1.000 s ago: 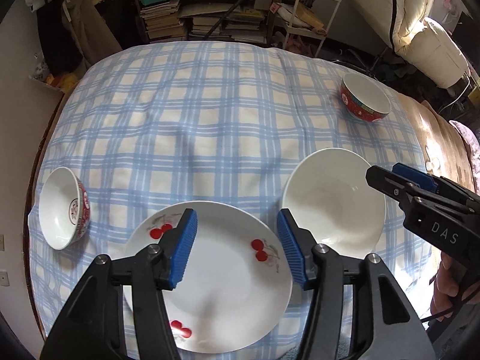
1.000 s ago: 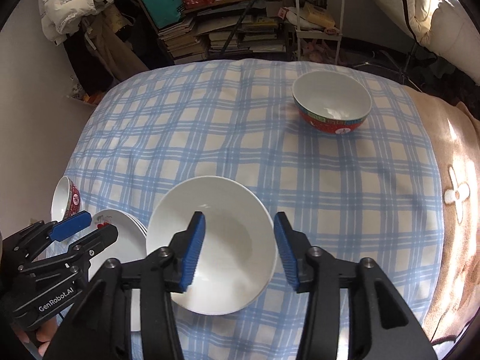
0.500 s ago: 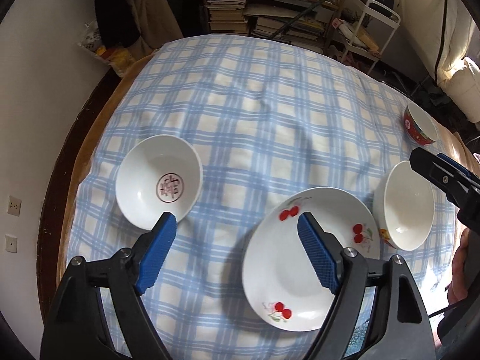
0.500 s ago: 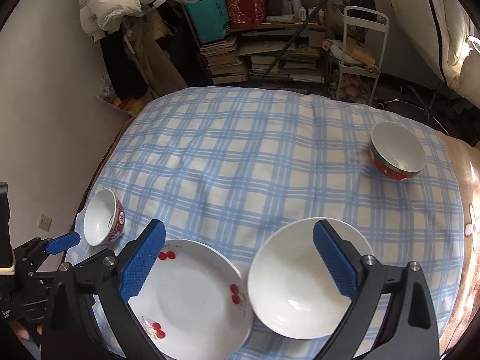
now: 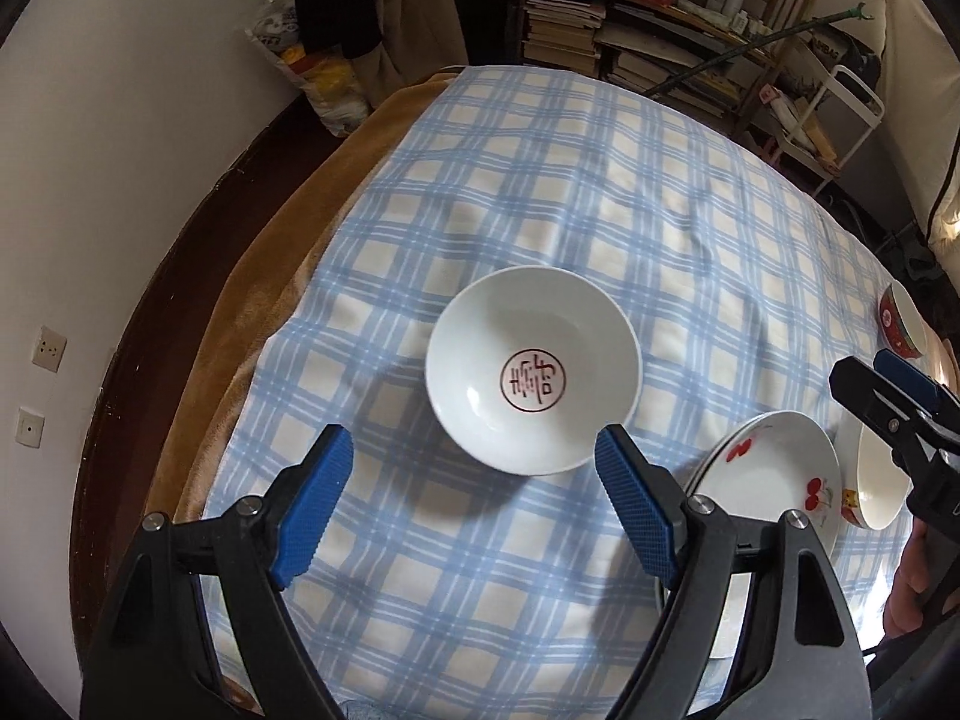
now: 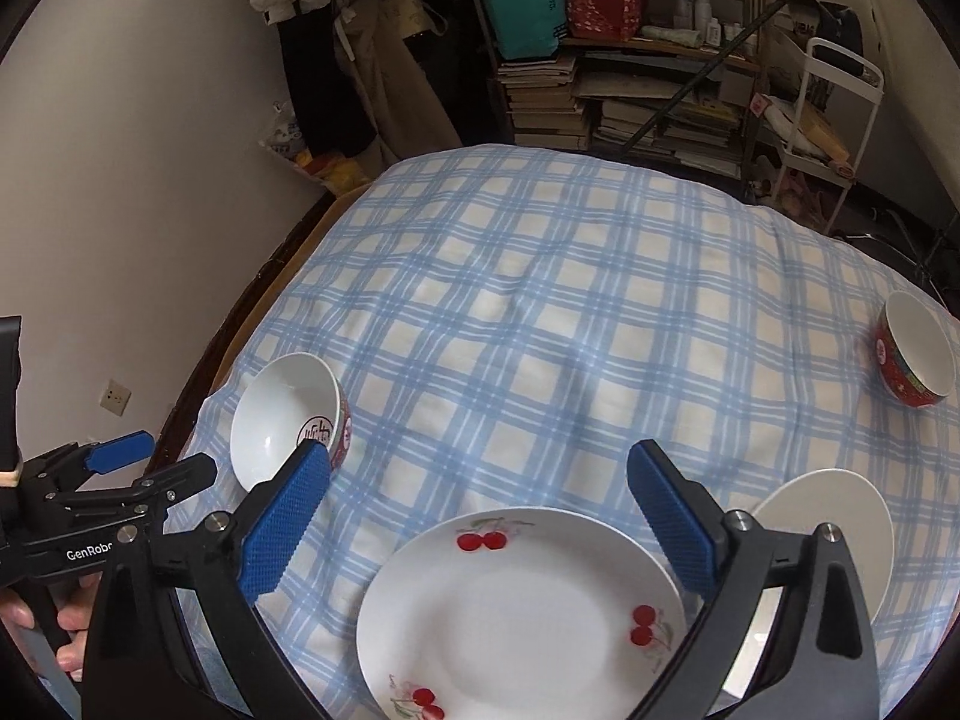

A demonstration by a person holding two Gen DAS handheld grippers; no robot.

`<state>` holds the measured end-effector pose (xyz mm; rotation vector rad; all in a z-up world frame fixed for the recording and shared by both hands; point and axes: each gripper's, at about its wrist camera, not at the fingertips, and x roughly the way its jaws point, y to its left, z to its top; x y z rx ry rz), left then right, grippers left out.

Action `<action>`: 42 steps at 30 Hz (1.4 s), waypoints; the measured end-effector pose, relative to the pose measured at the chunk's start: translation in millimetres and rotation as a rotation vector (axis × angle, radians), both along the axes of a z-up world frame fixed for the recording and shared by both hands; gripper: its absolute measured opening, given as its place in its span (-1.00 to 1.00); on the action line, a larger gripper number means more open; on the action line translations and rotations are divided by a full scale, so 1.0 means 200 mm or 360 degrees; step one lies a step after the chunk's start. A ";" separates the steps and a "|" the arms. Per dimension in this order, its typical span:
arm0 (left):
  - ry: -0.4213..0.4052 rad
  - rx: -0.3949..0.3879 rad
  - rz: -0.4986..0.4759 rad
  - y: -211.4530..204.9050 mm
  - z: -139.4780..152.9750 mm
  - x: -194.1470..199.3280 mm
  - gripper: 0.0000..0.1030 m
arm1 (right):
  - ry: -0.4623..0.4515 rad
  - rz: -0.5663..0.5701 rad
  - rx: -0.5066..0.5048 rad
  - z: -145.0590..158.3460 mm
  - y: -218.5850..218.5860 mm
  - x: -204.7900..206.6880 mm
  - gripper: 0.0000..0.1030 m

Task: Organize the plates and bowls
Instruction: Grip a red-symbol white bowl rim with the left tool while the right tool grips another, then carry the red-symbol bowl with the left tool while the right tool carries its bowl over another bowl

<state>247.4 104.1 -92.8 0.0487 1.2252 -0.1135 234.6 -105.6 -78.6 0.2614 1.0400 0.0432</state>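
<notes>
A white bowl with a red emblem (image 5: 531,384) sits on the blue checked cloth, just ahead of my left gripper (image 5: 473,450). That gripper is open and holds nothing. To the right lie a cherry-patterned plate (image 5: 774,474), a plain white bowl (image 5: 876,486) and a red-sided bowl (image 5: 897,324). My right gripper (image 6: 480,462) hangs open and empty over the far rim of the cherry plate (image 6: 522,612), and a second rim shows beneath the plate. The plain white bowl (image 6: 834,528) lies right of it, the red-sided bowl (image 6: 918,360) far right and the emblem bowl (image 6: 288,420) left.
The checked cloth (image 6: 540,312) covers a round table over a brown blanket (image 5: 270,300). The table's left edge runs close to a white wall. Stacked books and shelves (image 6: 600,102) and a white cart (image 6: 834,114) stand behind the table. A hand (image 6: 66,624) holds the left gripper.
Both grippers have swung left across the table and opened wider. The left one went from over the cherry plate to the emblem bowl. The right one went from the plain white bowl to the cherry plate.
</notes>
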 end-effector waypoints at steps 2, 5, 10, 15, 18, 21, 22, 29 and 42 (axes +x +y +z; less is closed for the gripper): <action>0.0007 -0.0021 0.0021 0.05 -0.03 0.02 0.59 | 0.0011 0.0026 0.0015 -0.01 0.05 0.03 1.00; 0.0022 -0.0062 0.0056 0.11 -0.07 0.05 0.59 | 0.0022 0.0062 0.0017 -0.03 0.13 0.08 1.00; 0.0035 -0.0129 0.0105 0.18 -0.14 0.09 0.59 | 0.0048 0.0106 -0.0007 -0.07 0.23 0.15 0.90; 0.0055 -0.0165 0.0122 0.19 -0.21 0.12 0.37 | 0.0119 0.0098 0.0035 -0.16 0.30 0.22 0.74; 0.0062 -0.0178 0.0119 0.19 -0.25 0.13 0.31 | 0.0144 0.0104 0.0080 -0.22 0.33 0.25 0.74; 0.0084 -0.0176 0.0104 0.17 -0.29 0.14 0.16 | 0.0173 0.0118 0.0085 -0.27 0.36 0.27 0.54; 0.0097 -0.0186 0.0106 0.17 -0.31 0.15 0.11 | 0.0190 0.0122 0.0087 -0.29 0.37 0.28 0.50; 0.0183 -0.0326 0.0161 0.18 -0.43 0.18 -0.61 | 0.0320 0.0170 0.0106 -0.42 0.41 0.31 -0.36; 0.0158 -0.0329 0.0151 0.12 -0.35 0.13 -0.85 | 0.0331 0.0204 0.0167 -0.38 0.44 0.28 -0.83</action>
